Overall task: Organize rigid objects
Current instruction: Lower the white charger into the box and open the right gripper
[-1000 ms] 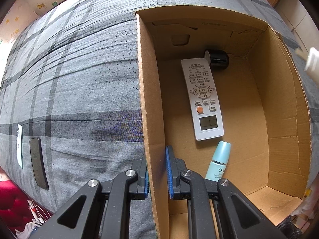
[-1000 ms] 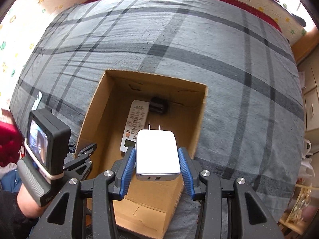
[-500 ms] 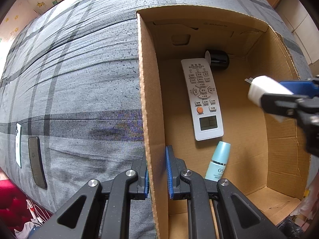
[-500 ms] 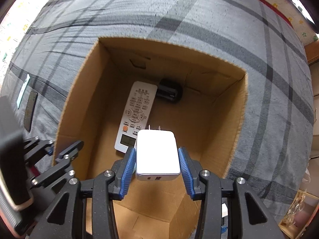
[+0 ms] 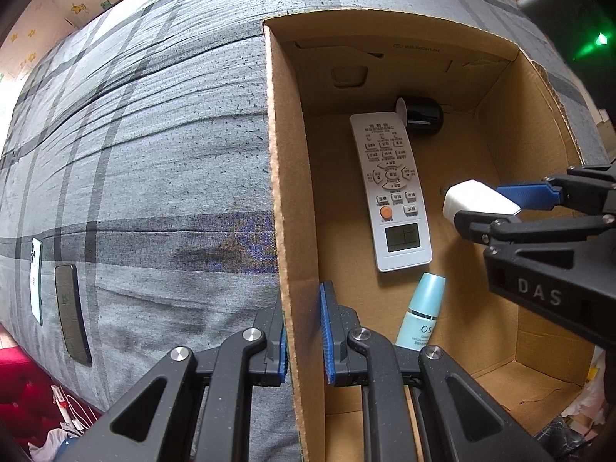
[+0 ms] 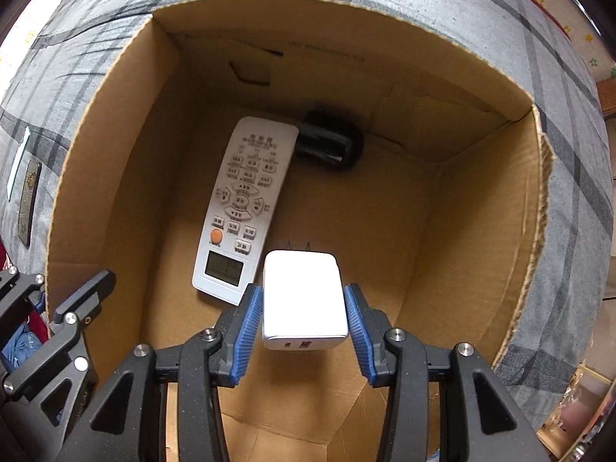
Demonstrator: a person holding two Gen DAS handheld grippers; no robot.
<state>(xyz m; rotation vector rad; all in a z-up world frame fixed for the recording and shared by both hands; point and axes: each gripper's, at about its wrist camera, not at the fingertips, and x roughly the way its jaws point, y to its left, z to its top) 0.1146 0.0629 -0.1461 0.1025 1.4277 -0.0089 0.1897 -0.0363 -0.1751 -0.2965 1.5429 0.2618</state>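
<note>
Left gripper (image 5: 302, 331) is clamped on the near part of the cardboard box (image 5: 531, 131)'s left wall, pads tight on the cardboard, pinning the box on the grey plaid bedspread (image 5: 154, 146).

Right gripper (image 6: 304, 325) has a white charger (image 6: 304, 300) squeezed between its blue pads, jaws roughly half spread, prongs pointing down into the box. The charger hangs inside the box opening, above bare floor just right of the remote's near end.

Risks:
- Release from this height: charger likely lands prong-first, tips or bounces onto the remote (image 6: 242, 208).
- Drift left: clips the remote's near end. The teal bottle (image 5: 421, 313) lying near-left is also close.
- The left clamp holds only thin cardboard. A knock on the right wall could skew the box or tear that wall.

Further in, the black cylindrical item (image 6: 333, 146) sits at the remote's far end by the far wall, clear of the drop zone.

Unclear:
- Gap between prongs and box floor can't be judged.
- Bottle is hidden in the right wrist view, half cut off by gripper arms in the left.
- Can't identify the black item.
- Two flat items (image 5: 71, 312) far left on the bedspread, type unclear.
</note>
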